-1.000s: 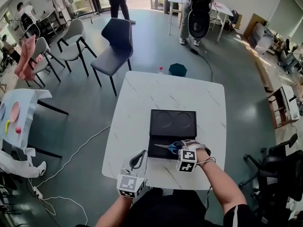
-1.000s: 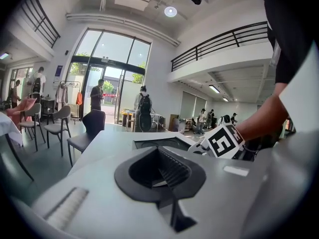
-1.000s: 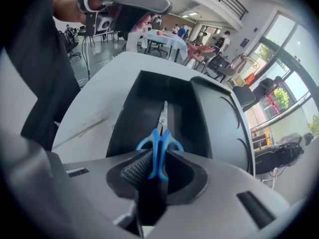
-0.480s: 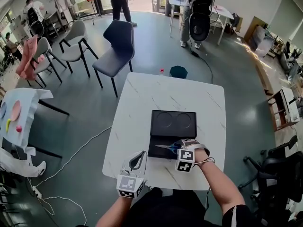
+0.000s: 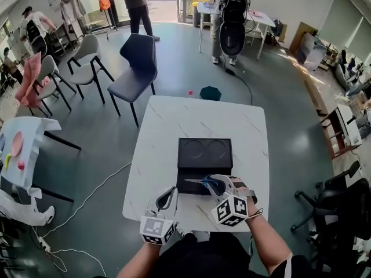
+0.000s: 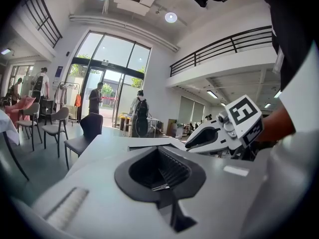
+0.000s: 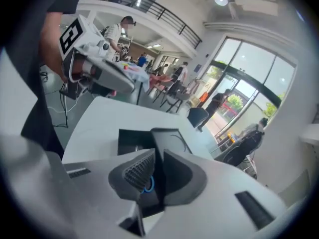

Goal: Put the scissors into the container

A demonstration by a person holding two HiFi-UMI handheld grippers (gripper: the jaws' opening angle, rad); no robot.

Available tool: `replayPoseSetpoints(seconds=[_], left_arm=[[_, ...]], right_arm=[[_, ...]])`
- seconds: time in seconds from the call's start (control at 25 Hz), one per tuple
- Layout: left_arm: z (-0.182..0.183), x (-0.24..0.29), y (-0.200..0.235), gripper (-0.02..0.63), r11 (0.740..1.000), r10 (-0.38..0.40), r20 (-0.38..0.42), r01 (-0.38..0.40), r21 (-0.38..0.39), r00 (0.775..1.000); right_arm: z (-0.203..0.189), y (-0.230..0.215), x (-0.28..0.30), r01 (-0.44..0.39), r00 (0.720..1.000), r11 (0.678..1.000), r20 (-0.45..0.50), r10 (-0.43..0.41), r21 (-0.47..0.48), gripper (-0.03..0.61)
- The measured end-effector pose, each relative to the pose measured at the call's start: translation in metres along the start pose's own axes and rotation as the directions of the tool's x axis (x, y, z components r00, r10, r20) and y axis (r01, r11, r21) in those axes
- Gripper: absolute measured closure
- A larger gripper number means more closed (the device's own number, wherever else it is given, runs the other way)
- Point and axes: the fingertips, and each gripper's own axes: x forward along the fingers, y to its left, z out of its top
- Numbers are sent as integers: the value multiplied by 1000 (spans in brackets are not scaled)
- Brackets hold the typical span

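The scissors (image 5: 202,182), blue-handled with the blades pointing left, lie across the near end of the black container (image 5: 204,149) on the white marble table (image 5: 168,132). My right gripper (image 5: 218,185) is just behind the handles. Its jaws are closing. In the right gripper view a blue handle ring (image 7: 148,184) shows in the narrow gap of the right gripper (image 7: 152,176), and the pads do not press on it. My left gripper (image 5: 167,197) rests at the table's near left edge, shut and empty; the left gripper (image 6: 162,187) shows its tips meeting.
The container's far half has two round recesses (image 5: 204,149). A dark chair (image 5: 132,68) stands beyond the table's far left corner. People stand by a far table (image 5: 232,13). A cable (image 5: 87,201) trails on the floor to the left.
My right gripper has drawn back toward me, its marker cube now lower in view. The scissors stay lying on the container's near end. The left gripper has not moved.
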Motion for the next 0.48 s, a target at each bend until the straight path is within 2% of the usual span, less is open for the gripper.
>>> replayPoseSetpoints(seconds=[0.12,0.24,0.28,0.36,0.48], left_arm=[[14,-2,-5,604,1000,-7,29,7,0,1000],[22,-4,-12,604,1000,-18,46,17,15,999],[23,-5,-15,604,1000,-24,49,23,18,999],[25,-4,-22,604,999,-34,53,33,23,998],[29,-4,-33,604,998,-48,57,46,40,997]], right_arm=[[18,-11,-28,92,991,989,91,-102,116,533],[29,-21,-52,134,965,944,178,-194,301,546],[30,-24,-60,133,952,913,207,-226,386,552],[30,-31,-77,109,920,821,257,-297,560,564],[21,-36,-100,71,874,682,284,-395,728,569]])
